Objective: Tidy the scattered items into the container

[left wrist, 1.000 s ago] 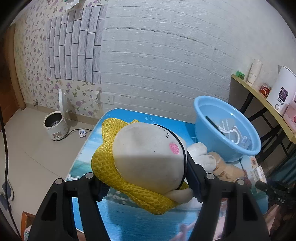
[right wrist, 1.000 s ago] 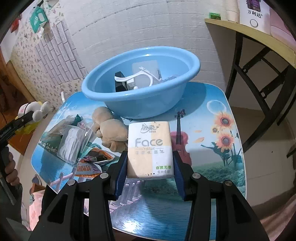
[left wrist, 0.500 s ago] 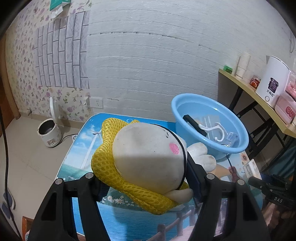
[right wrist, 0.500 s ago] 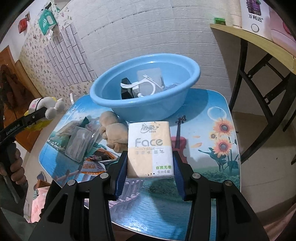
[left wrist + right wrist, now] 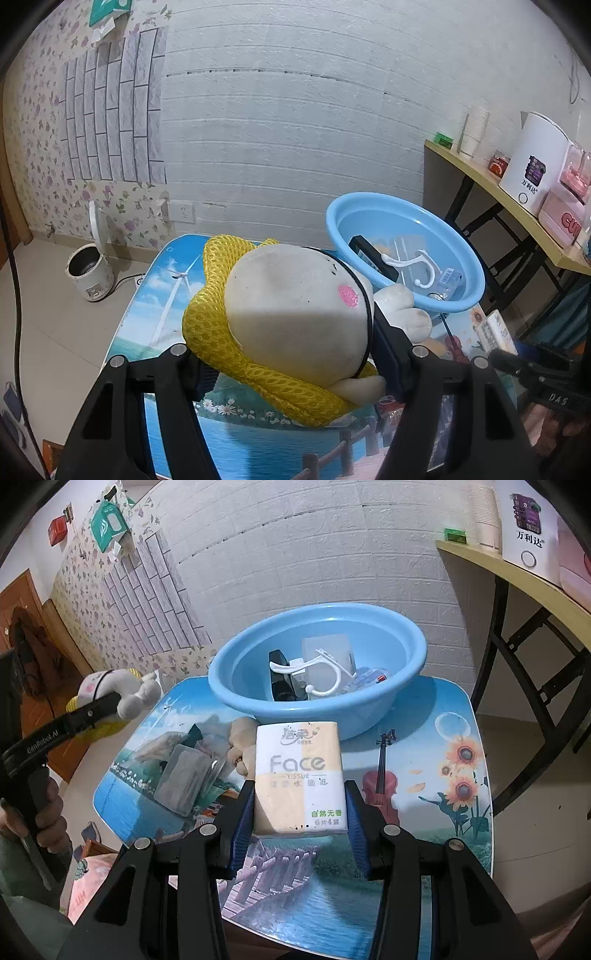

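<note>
My left gripper (image 5: 295, 363) is shut on a white plush toy (image 5: 295, 306) with a yellow mesh scarf, held above the table's left side; it also shows in the right wrist view (image 5: 107, 690). My right gripper (image 5: 301, 819) is shut on a Face tissue pack (image 5: 299, 775), held above the table in front of the blue basin (image 5: 406, 653). The basin (image 5: 454, 258) holds a white hook, a black item and clear packets. On the table lie a tan plush (image 5: 240, 738) and clear plastic packets (image 5: 184, 775).
The picture-print table (image 5: 443, 738) stands against a white brick wall. A wooden shelf (image 5: 498, 192) with a kettle and cups stands at the right. A rice cooker (image 5: 90, 273) sits on the floor at the left.
Both grippers have risen with their loads. The left one has swung so the basin sits nearer the middle of its view. The right one sits higher over the table.
</note>
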{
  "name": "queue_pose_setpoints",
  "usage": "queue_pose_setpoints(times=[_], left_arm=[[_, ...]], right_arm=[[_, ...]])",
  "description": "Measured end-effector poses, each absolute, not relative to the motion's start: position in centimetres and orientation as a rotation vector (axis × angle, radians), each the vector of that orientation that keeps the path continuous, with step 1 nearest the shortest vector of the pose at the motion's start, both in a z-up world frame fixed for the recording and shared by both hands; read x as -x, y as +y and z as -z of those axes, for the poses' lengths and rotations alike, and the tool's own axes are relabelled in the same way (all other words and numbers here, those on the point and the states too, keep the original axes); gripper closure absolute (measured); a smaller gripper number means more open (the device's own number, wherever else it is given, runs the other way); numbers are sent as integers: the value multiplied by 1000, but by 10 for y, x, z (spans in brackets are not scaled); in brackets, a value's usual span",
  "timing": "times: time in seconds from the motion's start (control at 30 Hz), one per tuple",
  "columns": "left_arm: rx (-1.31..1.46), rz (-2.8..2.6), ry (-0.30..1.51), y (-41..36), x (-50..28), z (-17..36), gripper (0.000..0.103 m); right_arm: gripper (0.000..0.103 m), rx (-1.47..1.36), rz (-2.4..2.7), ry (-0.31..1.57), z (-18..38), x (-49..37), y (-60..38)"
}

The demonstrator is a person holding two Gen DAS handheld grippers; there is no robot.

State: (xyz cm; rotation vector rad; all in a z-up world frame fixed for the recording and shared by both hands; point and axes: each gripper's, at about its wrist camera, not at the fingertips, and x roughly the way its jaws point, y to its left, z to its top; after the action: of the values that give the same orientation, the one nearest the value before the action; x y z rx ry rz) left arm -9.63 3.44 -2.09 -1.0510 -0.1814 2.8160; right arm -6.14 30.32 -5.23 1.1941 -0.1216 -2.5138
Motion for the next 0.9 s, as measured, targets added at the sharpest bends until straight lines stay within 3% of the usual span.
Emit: queue_pose_setpoints(times=[0.9], left_arm=[[994,-2676,-114,98,145,13,33]], right_arm=[[61,-1143,2596,-122,33,95,321]])
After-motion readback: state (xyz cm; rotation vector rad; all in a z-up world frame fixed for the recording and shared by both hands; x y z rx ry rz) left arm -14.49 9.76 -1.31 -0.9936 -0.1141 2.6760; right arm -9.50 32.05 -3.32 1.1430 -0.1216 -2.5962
